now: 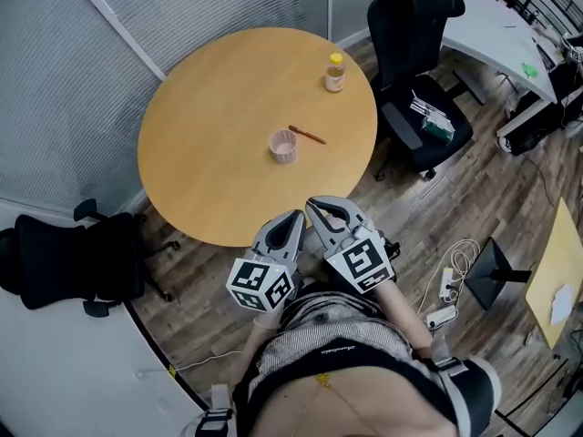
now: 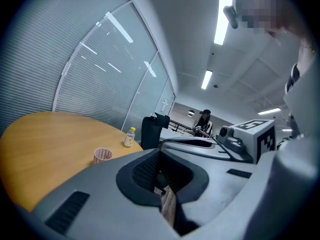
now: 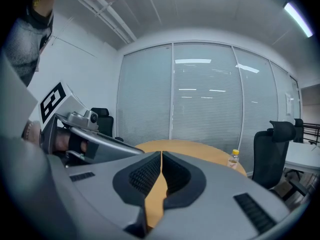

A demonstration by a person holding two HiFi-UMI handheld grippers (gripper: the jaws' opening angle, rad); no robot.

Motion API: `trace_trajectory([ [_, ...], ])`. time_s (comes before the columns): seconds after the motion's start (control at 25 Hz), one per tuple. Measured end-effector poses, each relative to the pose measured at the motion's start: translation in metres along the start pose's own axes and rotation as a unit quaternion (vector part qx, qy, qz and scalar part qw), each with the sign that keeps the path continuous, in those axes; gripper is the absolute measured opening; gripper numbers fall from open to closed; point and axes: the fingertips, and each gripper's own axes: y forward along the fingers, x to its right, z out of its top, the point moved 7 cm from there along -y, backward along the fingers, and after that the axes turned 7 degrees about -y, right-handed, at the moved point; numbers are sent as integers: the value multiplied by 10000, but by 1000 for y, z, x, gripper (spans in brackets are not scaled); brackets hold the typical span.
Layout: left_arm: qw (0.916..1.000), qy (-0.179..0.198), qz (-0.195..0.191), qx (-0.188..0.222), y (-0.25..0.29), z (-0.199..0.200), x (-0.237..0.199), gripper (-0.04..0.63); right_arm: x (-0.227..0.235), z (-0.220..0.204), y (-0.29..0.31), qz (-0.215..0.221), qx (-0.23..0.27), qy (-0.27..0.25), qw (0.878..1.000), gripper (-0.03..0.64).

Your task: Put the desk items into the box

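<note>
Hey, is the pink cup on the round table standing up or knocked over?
Upright: the pink cup stands on its base on the table, round mouth facing up.

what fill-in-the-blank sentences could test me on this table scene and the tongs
1. The round wooden table holds ___ items.
2. The small clear bottle has a ___ cap.
3. The thin brown stick lies beside the ___ ribbed cup.
4. The right gripper has its tongs ___, with nothing between them.

Missing words: three; yellow; pink; shut
</note>
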Motion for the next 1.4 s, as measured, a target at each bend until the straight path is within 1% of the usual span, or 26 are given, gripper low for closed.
trace_trajectory([
  [0.28, 9997, -45, 242, 43, 26, 8, -3, 18, 32, -3, 9, 197, 35, -21, 9998, 25],
  [0.84, 9967, -163, 713, 352, 73, 12, 4, 18, 85, -14, 19, 736, 90, -238, 9970, 25],
  [1.08, 9964, -187, 748, 346, 83, 11, 8, 18, 95, -17, 23, 808, 130, -218, 9964, 25],
  [1.28, 9960, -155, 804, 347, 88, 17, 0, 18, 97, -19, 33, 879, 92, -230, 9958, 25],
  [1.4, 9963, -138, 770, 354, 90, 24, -7, 18, 98, -17, 39, 838, 89, -221, 9962, 25],
])
